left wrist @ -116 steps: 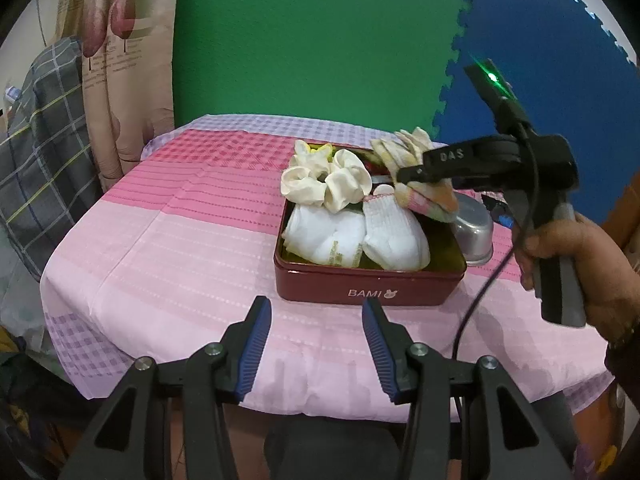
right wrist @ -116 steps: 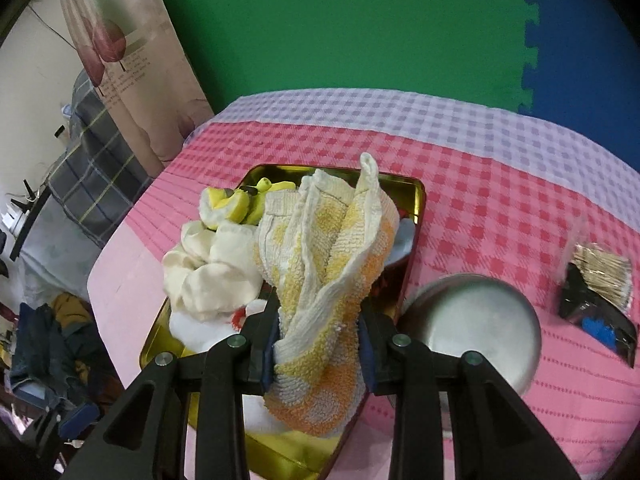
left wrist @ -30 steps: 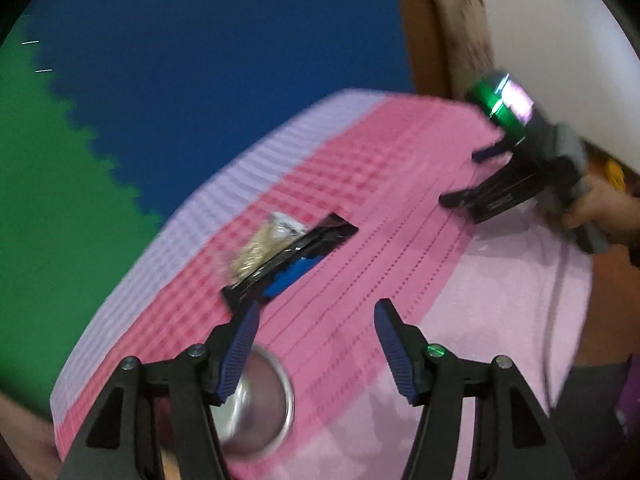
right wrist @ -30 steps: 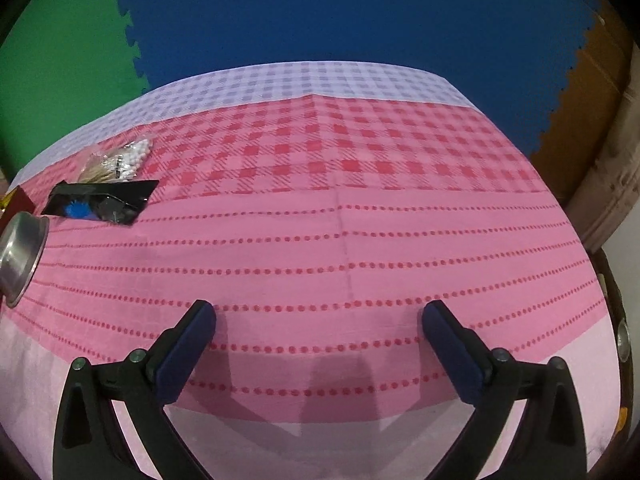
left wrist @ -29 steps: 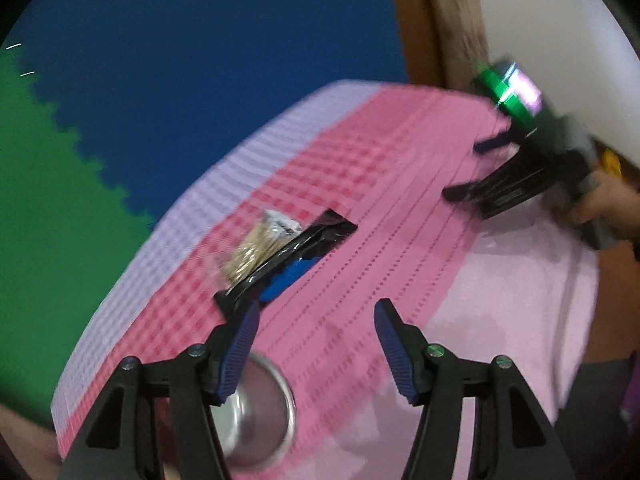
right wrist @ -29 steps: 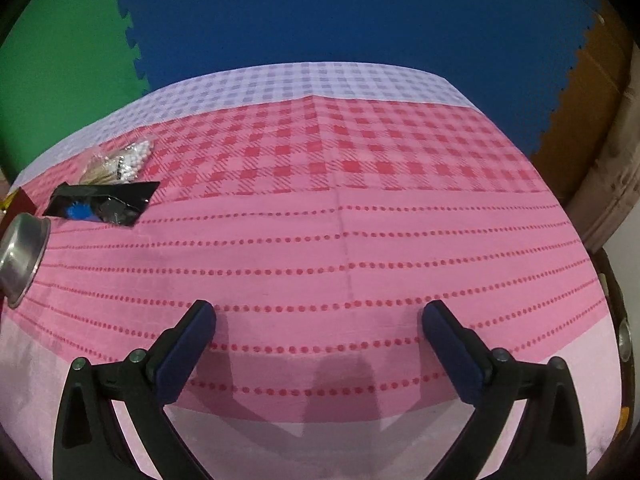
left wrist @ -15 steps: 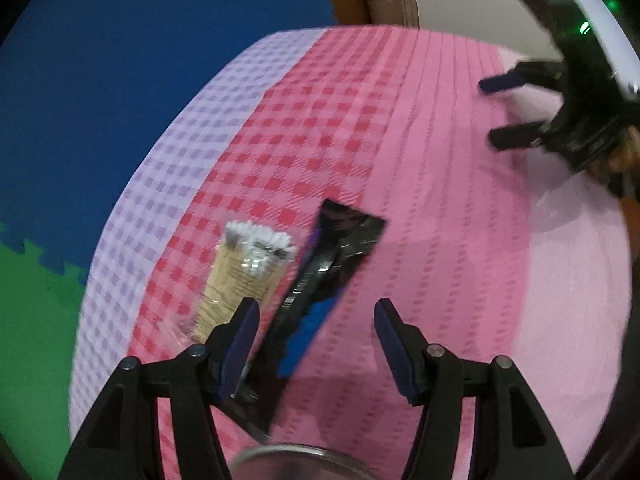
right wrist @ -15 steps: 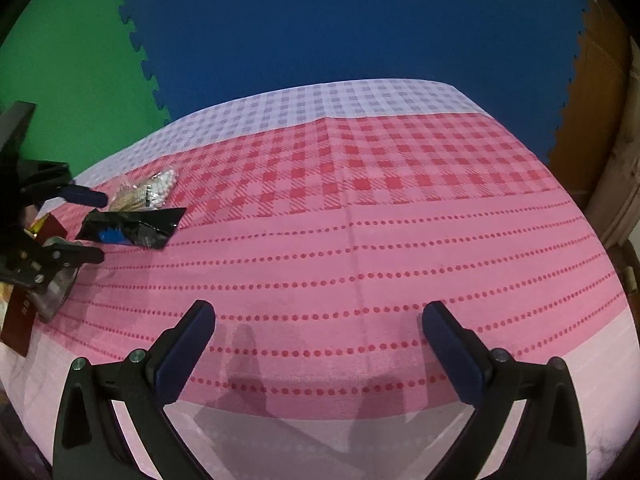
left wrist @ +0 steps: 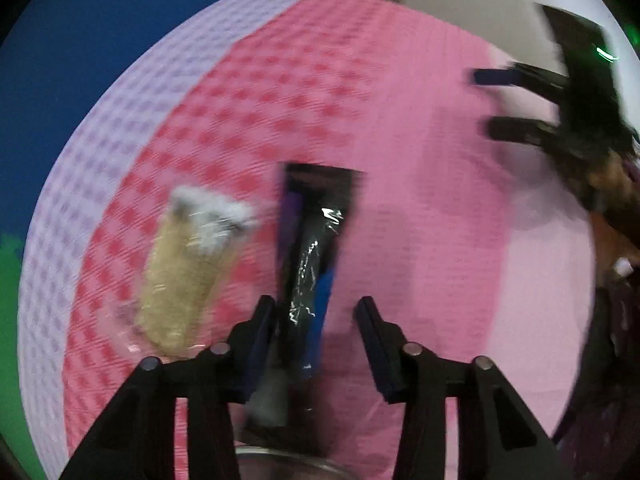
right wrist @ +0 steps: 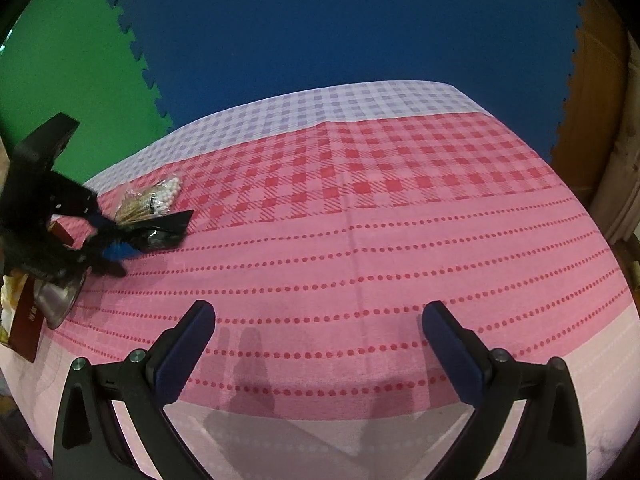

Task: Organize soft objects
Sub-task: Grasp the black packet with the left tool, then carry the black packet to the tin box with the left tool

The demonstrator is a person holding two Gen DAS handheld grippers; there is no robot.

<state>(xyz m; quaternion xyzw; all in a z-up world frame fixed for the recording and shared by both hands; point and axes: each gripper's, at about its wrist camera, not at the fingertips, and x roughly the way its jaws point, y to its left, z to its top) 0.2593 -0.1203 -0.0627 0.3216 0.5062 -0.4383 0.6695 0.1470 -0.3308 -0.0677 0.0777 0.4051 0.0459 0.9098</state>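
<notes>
Within the last second I swung my left gripper (left wrist: 316,320) down until its parted, empty jaws straddled the near end of the black foil packet (left wrist: 310,252) beside the cotton-swab bag (left wrist: 184,272), my right gripper (right wrist: 318,336) idling wide and empty, so I judged the packet my next pick.

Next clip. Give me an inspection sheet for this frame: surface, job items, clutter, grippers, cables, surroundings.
Surface: tablecloth, pink with red checks and dots, lilac far edge.
Job's things: tin at the far left edge; pale soft items barely show beside it.
Clutter: black packet and cotton swabs side by side; metal bowl by the tin.
Grippers: left gripper open, low over the packet's near end, blurred; right gripper open wide over bare cloth.
Cables: nothing seen.
Surroundings: blue mat and green mat behind; wood at right.
</notes>
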